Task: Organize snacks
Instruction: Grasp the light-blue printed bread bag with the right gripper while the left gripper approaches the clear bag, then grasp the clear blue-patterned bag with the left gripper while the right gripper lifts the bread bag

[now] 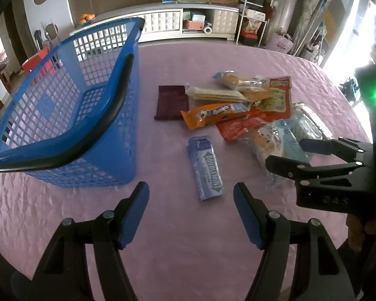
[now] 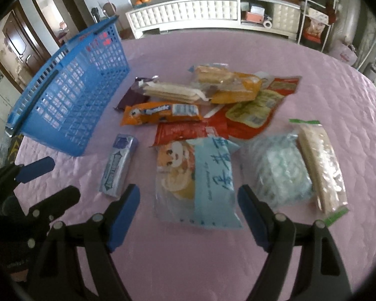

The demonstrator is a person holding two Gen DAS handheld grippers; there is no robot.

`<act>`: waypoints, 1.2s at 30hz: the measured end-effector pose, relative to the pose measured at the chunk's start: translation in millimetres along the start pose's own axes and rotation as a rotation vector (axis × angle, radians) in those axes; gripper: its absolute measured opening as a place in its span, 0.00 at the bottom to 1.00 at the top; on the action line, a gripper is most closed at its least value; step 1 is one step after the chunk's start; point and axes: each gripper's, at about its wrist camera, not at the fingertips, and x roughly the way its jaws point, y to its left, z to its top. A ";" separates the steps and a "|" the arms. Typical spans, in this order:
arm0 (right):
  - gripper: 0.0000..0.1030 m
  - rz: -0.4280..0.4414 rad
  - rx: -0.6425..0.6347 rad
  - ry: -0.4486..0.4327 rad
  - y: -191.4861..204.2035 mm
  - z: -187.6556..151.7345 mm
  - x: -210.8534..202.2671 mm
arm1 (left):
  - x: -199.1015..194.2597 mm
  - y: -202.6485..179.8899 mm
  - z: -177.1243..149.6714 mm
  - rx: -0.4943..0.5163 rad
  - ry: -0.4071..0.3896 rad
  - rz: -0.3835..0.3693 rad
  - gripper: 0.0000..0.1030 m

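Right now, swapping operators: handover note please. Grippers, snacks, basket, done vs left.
Left gripper: open, empty, just short of the blue gum pack.
Right gripper: open, empty, lined up on the light-blue bun packet.
Blue basket: on the pink tablecloth, left of the pile, nothing visible inside.
Snacks: all loose on the cloth, including the orange packet and wafer pack.
Done: nothing. Left: every snack into the basket.

A blue mesh basket (image 1: 70, 115) stands upright and empty at the left of the desk (image 2: 188, 263). Beside it lies a loose heap of snacks: an orange packet (image 2: 160, 113), a purple pouch (image 1: 172, 102), red packets (image 2: 188, 130), a light-blue bag (image 2: 208, 180). A blue gum pack (image 1: 208, 168) lies flat, apart.
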 end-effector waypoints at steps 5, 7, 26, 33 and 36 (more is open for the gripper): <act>0.81 -0.031 -0.005 0.040 -3.5 3.1 19.7 | 7.7 4.7 -0.2 -0.006 0.013 -0.004 0.66; 0.71 -0.027 -0.010 0.046 -3.4 1.4 23.6 | 9.7 5.2 -0.3 -0.010 0.017 -0.005 0.66; 0.67 -0.011 0.090 -0.149 -45.4 -35.2 -63.8 | -15.9 -58.5 19.4 0.070 -0.023 -0.076 0.66; 0.68 -0.073 0.135 -0.196 -79.7 -39.6 -87.8 | -3.7 -106.1 40.9 0.083 0.001 -0.156 0.66; 0.67 -0.085 0.155 -0.206 -97.4 -41.2 -91.7 | 7.9 -127.7 50.0 0.094 0.015 -0.161 0.66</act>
